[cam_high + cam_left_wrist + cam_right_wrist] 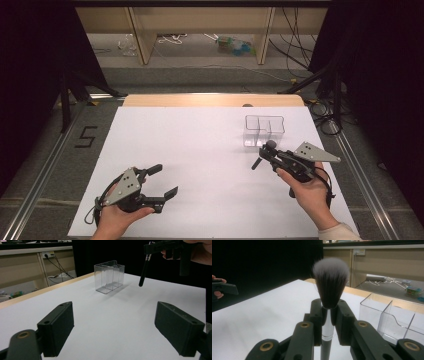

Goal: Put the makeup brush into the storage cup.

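Note:
A makeup brush [330, 282] with a dark, white-tipped head and a silver-and-black handle stands upright between the jaws of my right gripper [328, 315], which is shut on its ferrule. From above, the right gripper [267, 151] hovers just in front of a clear divided organizer [264, 131], and the brush [263, 154] hangs with its handle slanting down toward the table. My left gripper [166, 180] rests open near the table's front left, nothing between its jaws. Along its own jaws, the left gripper [117, 330] looks at the organizer [109, 277] and the dangling brush handle [144, 270].
A white sheet [200, 165] covers the table, with a wooden edge [212, 100] at the far side. Cables and shelving [200, 30] lie on the floor beyond. Dark curtains stand at both sides.

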Demonstrator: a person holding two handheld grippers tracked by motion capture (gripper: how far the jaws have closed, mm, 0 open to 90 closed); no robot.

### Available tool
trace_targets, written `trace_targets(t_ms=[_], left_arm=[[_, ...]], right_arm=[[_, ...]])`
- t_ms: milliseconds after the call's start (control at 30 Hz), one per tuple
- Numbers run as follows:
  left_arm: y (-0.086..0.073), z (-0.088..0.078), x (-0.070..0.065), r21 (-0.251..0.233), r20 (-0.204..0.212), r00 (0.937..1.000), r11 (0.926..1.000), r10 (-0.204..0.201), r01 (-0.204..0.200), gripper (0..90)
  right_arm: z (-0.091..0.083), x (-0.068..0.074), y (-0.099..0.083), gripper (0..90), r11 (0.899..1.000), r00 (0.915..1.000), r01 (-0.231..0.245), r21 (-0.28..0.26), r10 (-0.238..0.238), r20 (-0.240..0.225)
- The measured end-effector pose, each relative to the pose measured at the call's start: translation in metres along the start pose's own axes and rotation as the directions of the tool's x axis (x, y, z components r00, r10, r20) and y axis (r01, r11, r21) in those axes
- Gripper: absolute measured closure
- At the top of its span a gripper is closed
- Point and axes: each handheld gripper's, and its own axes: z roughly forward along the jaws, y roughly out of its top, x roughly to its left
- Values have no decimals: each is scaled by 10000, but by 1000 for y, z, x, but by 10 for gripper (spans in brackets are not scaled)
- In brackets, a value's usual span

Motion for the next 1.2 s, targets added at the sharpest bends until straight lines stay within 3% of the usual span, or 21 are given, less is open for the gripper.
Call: trace_targets(t_ms=[1200], left_arm=[[1, 0, 1, -46, 17, 9999, 9999, 114, -114, 154]], right_arm=[[-3, -5, 2, 784, 10000, 9996, -12, -78, 14, 278]])
